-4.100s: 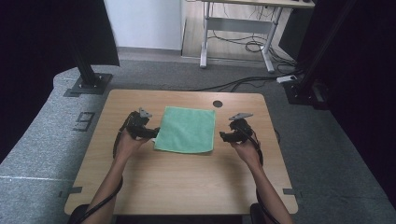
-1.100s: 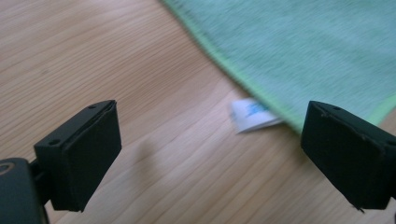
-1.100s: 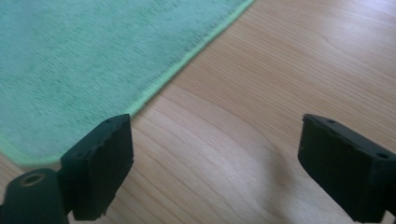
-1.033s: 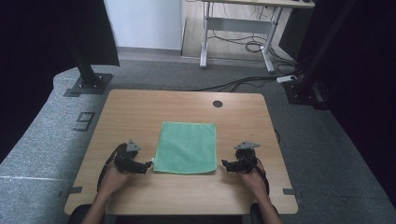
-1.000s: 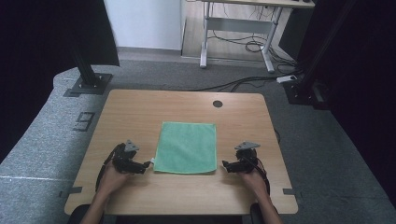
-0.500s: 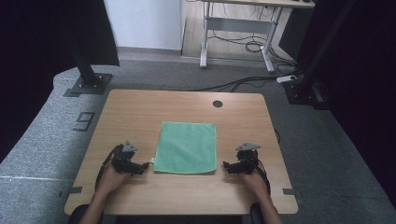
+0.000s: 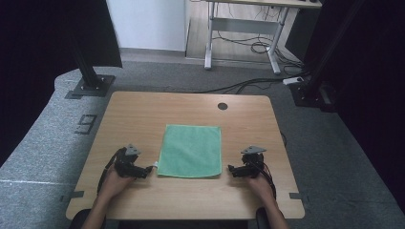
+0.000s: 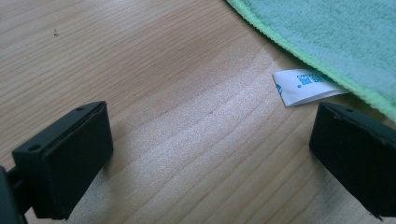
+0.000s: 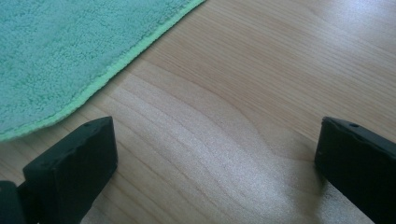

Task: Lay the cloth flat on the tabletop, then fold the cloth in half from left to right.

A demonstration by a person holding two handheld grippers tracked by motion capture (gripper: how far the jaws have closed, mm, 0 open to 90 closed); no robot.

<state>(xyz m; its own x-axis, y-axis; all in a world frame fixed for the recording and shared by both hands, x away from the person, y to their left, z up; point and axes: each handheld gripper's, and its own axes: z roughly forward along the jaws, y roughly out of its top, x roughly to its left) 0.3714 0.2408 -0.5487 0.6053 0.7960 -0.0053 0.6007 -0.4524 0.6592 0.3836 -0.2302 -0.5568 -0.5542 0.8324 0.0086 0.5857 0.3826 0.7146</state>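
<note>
Cloth [image 7: 191,150] lies flat between both grippers' wide-spread fingers, bare table [image 7: 143,114] around its edges

High view looks down from above; tool views skim close, sharing the green cloth [image 7: 191,150].

A light wooden desk [image 7: 143,114] fills the middle of the frame, with a round dark hole [image 7: 222,106] near its far edge. It stands on grey carpet [image 7: 334,152]. At the top stands a white table frame [image 7: 241,38], with black cables [image 7: 248,86] on the floor below it. A black stand [image 7: 88,76] rises at upper left.
</note>
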